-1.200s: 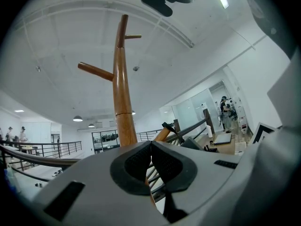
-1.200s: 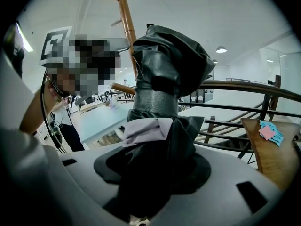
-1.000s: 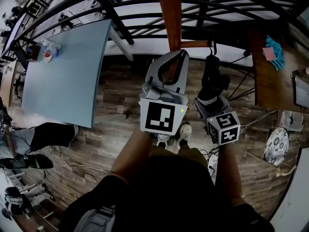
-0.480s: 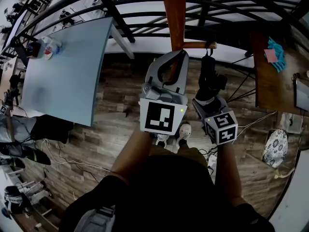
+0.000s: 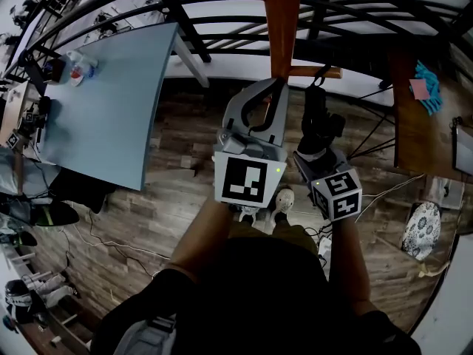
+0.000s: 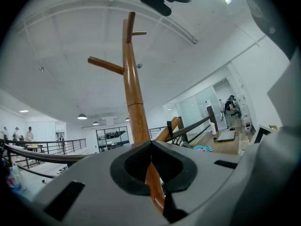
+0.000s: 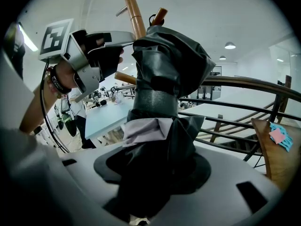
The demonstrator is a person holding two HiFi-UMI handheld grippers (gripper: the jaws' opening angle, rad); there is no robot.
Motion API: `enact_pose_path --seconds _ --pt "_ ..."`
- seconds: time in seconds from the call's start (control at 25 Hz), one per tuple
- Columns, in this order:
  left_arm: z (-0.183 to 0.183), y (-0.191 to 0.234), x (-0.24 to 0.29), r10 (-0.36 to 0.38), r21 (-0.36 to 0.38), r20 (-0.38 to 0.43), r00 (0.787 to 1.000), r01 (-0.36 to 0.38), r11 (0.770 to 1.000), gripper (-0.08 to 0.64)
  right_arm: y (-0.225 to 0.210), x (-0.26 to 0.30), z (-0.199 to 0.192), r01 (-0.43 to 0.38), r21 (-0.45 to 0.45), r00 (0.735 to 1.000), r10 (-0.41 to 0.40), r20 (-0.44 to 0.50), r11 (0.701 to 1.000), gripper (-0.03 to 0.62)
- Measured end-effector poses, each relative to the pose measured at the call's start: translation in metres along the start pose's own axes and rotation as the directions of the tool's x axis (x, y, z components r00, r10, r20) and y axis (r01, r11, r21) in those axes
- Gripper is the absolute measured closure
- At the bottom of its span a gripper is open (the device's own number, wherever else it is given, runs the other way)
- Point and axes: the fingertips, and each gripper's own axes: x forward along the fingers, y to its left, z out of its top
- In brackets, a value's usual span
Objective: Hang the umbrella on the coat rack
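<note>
Pinching the coat rack pole (image 6: 134, 98) with the left gripper (image 6: 150, 145), clamping the folded black umbrella (image 7: 164, 65) in the right gripper (image 7: 155, 182) beside it, seemingly working its strap loop (image 5: 320, 71) further onto the side peg (image 5: 332, 72) than a second back, likely nearing release.

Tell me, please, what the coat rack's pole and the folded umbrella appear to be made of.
Coat rack: probably wood, orange-brown with a glossy varnish; a bright sheen runs along the pole. Umbrella: dark fabric, likely synthetic, slightly shiny; it bunches into soft creases and folds.
</note>
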Motion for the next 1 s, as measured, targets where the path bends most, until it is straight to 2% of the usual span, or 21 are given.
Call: enact_pose_path --seconds 1.0 --pt "-0.021 0.032 -0.022 0.049 -0.006 -0.037 0.998 -0.05 0.999 0.546 0.031 0.036 -0.003 -0.069 -0.049 0.996 0.066 -0.06 0.996 0.354"
